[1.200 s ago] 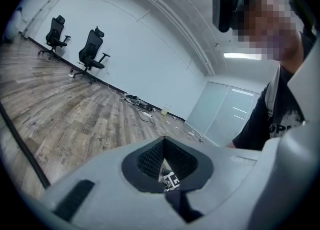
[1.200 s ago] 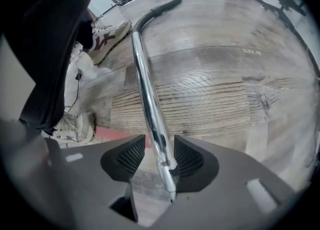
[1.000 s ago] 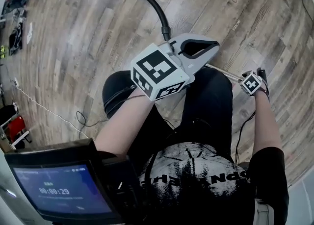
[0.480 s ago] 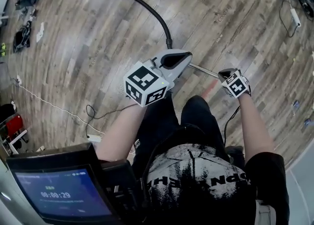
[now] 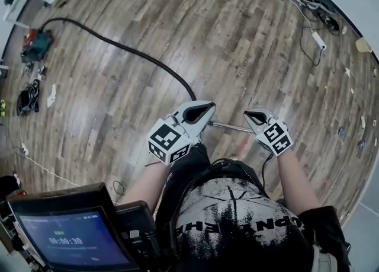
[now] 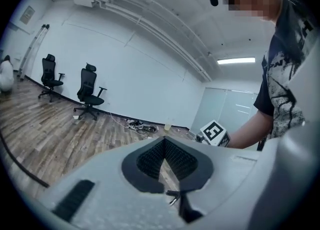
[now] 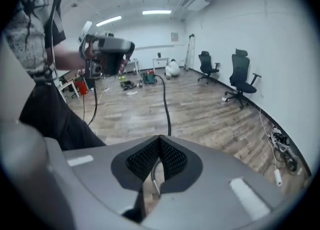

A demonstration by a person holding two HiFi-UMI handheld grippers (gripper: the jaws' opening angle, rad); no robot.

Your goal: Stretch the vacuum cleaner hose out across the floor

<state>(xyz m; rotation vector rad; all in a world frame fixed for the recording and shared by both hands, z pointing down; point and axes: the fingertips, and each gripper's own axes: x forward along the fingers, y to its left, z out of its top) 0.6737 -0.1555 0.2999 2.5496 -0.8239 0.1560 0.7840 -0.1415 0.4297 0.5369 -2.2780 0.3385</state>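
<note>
A black vacuum hose [image 5: 127,51] runs across the wood floor from the teal and red vacuum cleaner [image 5: 35,42] at the far left to my left gripper [image 5: 211,106]. That gripper is shut on the hose's end, where a thin metal tube [image 5: 231,127] begins. The tube spans to my right gripper [image 5: 249,113], which is shut on its other end. In the right gripper view the tube [image 7: 155,181] shows through the closed jaws of my right gripper [image 7: 160,137], with the hose [image 7: 165,103] beyond. My left gripper [image 6: 164,138] shows closed jaws too.
Two office chairs [image 6: 89,91] stand by the white wall. Loose cables and a power strip [image 5: 311,4] lie at the far right floor edge. A thin white cord [image 5: 41,167] crosses the floor at left. A screen device [image 5: 71,232] hangs at the person's chest.
Both grippers have drawn back toward the person with the tube, and the hose lies longer and straighter. The right gripper has closed on the tube. The vacuum cleaner has come into view.
</note>
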